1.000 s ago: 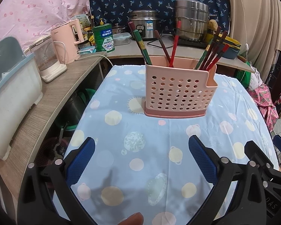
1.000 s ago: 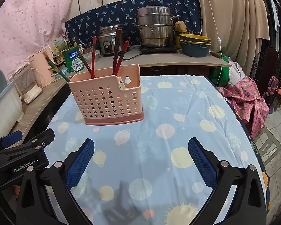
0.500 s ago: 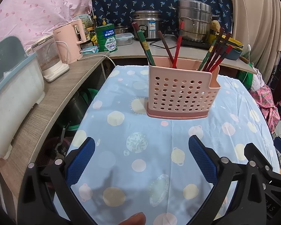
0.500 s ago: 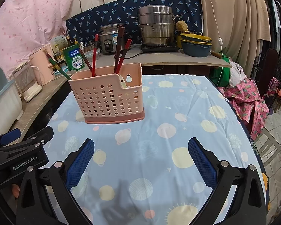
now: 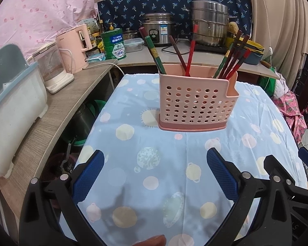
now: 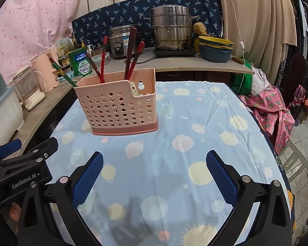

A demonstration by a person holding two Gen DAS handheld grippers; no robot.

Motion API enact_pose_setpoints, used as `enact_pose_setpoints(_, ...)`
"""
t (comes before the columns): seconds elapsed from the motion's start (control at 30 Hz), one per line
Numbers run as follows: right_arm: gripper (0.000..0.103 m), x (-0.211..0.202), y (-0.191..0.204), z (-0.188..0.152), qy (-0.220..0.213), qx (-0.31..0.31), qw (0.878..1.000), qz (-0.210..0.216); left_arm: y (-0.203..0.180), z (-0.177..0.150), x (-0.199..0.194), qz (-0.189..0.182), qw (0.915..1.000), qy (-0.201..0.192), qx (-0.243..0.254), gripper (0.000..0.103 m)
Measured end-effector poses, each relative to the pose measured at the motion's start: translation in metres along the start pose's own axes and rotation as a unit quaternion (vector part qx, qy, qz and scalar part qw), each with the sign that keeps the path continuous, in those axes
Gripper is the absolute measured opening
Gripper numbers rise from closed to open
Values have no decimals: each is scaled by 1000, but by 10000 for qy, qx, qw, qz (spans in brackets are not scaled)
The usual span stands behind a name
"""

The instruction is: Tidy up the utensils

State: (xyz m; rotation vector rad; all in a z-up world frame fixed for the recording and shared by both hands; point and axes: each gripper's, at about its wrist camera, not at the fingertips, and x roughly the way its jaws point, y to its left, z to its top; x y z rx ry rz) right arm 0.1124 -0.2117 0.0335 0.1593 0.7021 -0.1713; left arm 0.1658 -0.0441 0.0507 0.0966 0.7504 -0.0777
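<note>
A home kitchen: a steamer pot (image 6: pixel 170 27), rice cooker (image 5: pixel 159 28), kettle (image 5: pixel 75 47) and stacked bowls (image 6: pixel 215 48) crowd the shelf.

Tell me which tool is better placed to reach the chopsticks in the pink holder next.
Probably the left tool: the pink holder sits almost straight ahead of its open jaws. From the right tool, also open and empty, it lies off to the left.

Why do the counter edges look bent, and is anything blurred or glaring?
Left wrist view: fisheye bows the wooden counter; pink holder sharp; soft shadow under the left tool. Right wrist view: corners vignetted; mild sheen on steel pot; right tool crisp.
</note>
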Motion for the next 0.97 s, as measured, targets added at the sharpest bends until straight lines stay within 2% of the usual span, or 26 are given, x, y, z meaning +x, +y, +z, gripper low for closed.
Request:
enact_pose_setpoints(0.47,97,8,-4,3,18,3,10000,-84,8,3,10,95,9998,105,-164,95)
enact_pose_setpoints(0.97,97,13,-5,6,41,3,9999,-143,5,5,14,48,9999,110,-114,95)
